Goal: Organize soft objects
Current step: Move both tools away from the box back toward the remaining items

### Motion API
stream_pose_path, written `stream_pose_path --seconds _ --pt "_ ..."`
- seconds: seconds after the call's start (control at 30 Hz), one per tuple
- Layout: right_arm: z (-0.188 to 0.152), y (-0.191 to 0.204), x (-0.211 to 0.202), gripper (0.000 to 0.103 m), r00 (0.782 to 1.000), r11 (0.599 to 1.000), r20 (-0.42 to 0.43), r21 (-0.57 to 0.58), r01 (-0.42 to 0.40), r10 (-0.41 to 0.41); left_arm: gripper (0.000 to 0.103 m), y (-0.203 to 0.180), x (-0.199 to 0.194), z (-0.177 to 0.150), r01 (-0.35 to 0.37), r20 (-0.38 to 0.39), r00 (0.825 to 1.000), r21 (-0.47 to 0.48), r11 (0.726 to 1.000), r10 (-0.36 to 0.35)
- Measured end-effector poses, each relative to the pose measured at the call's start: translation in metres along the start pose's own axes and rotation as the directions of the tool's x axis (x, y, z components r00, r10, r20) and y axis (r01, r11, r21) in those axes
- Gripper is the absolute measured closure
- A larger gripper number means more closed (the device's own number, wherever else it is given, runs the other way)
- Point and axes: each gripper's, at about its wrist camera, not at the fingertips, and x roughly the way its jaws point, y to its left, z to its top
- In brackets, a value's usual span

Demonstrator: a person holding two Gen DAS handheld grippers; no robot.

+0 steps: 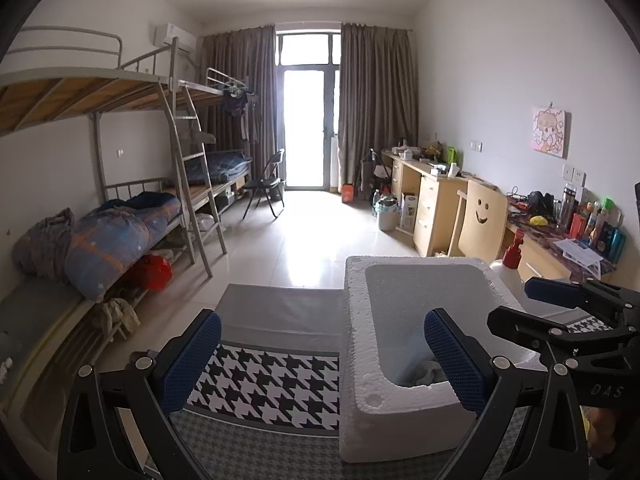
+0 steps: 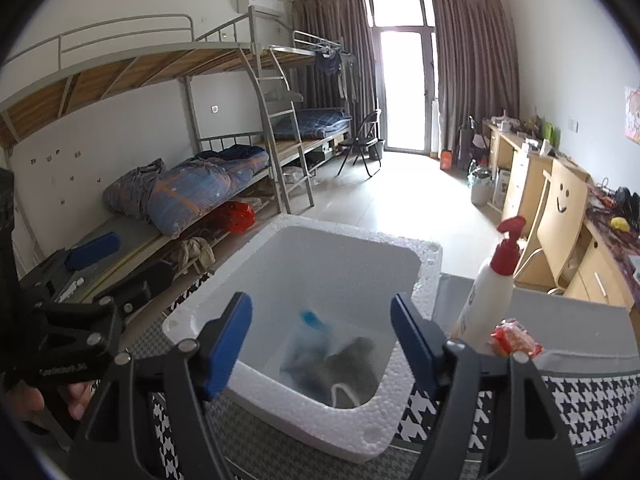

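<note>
A white foam box (image 1: pixel 400 392) (image 2: pixel 280 408) stands on the houndstooth tablecloth (image 1: pixel 264 384). Inside it lie soft items: a blue bagged cloth (image 2: pixel 310 340) and a grey cloth (image 2: pixel 352 364); a corner of cloth shows in the left wrist view (image 1: pixel 430 372). My left gripper (image 1: pixel 322 344) is open and empty, just left of the box, its right finger over the box's opening. My right gripper (image 2: pixel 322 328) is open and empty, held above the box. Each gripper shows in the other's view, the right one (image 1: pixel 560 308) and the left one (image 2: pixel 104 264).
A white pump bottle with a red top (image 2: pixel 490 292) and a red snack packet (image 2: pixel 516 340) stand right of the box. Bunk beds with bedding (image 1: pixel 116 240) line the left wall. A smiley-face chair (image 1: pixel 482 220) and cluttered desks (image 1: pixel 576 240) line the right.
</note>
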Motion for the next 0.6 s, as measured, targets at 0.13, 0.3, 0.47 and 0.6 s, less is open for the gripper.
stream_pose_path --seconds 0.13,0.3,0.47,0.6 --pt "0.001 0.001 -0.005 0.027 1.000 1.000 0.014 -0.021 0.012 -0.012 0.001 -0.005 -0.001 0.000 0.003 0.003 1.000 0.005 1.000 -0.003" --pt "0.001 -0.002 -0.013 0.027 1.000 1.000 0.025 -0.016 0.015 -0.015 0.001 -0.009 -0.006 0.000 0.017 0.009 1.000 0.013 1.000 -0.017" --pt "0.000 -0.003 -0.020 0.013 0.999 1.000 0.048 -0.007 0.019 -0.019 0.001 -0.011 -0.013 0.000 0.028 0.015 0.999 0.018 0.999 -0.028" --pt "-0.001 -0.004 -0.027 0.009 0.996 0.999 0.070 -0.016 0.050 -0.049 0.001 -0.014 -0.018 0.000 0.023 0.023 0.999 0.027 0.999 -0.023"
